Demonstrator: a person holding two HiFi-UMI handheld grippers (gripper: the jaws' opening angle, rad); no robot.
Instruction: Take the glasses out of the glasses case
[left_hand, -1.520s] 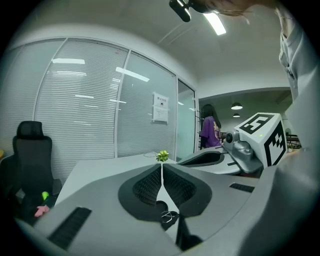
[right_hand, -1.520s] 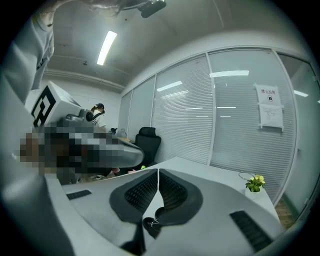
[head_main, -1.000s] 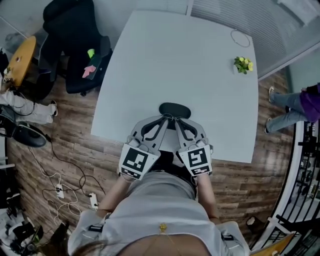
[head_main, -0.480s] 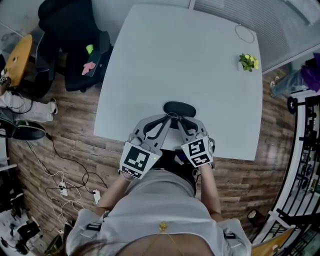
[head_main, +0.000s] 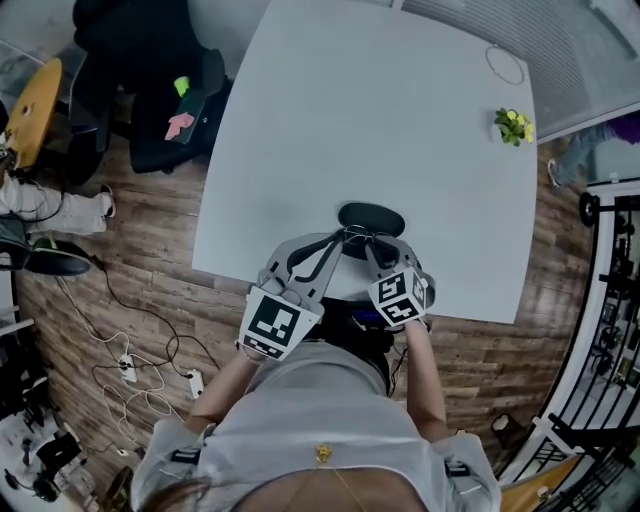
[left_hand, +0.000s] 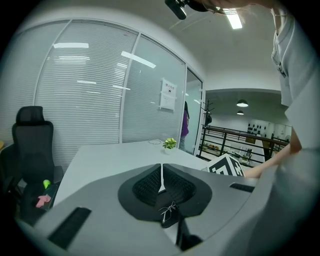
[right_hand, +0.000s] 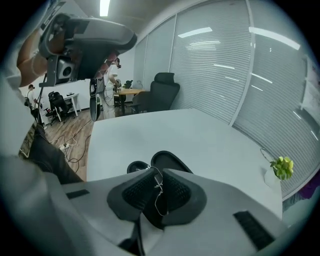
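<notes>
The black oval glasses case (head_main: 372, 217) lies on the white table (head_main: 400, 110) near its front edge; in the right gripper view the case (right_hand: 168, 160) lies just beyond the jaws. The thin wire glasses (head_main: 354, 235) hang just in front of the case, between the two grippers. My left gripper (head_main: 343, 239) and right gripper (head_main: 363, 240) meet tip to tip there. In the right gripper view the jaws are shut on a wire loop of the glasses (right_hand: 158, 196). In the left gripper view the left gripper (left_hand: 161, 181) is shut, with a small piece of the wire frame (left_hand: 168, 210) at its pads.
A small potted plant (head_main: 512, 124) and a thin ring (head_main: 505, 65) sit at the table's far right corner. A black office chair (head_main: 150, 90) stands left of the table. Cables (head_main: 130, 360) trail over the wooden floor.
Both grippers have stayed together by the case with the glasses between them. The view has drifted, and the person at the right has walked almost out of view.
</notes>
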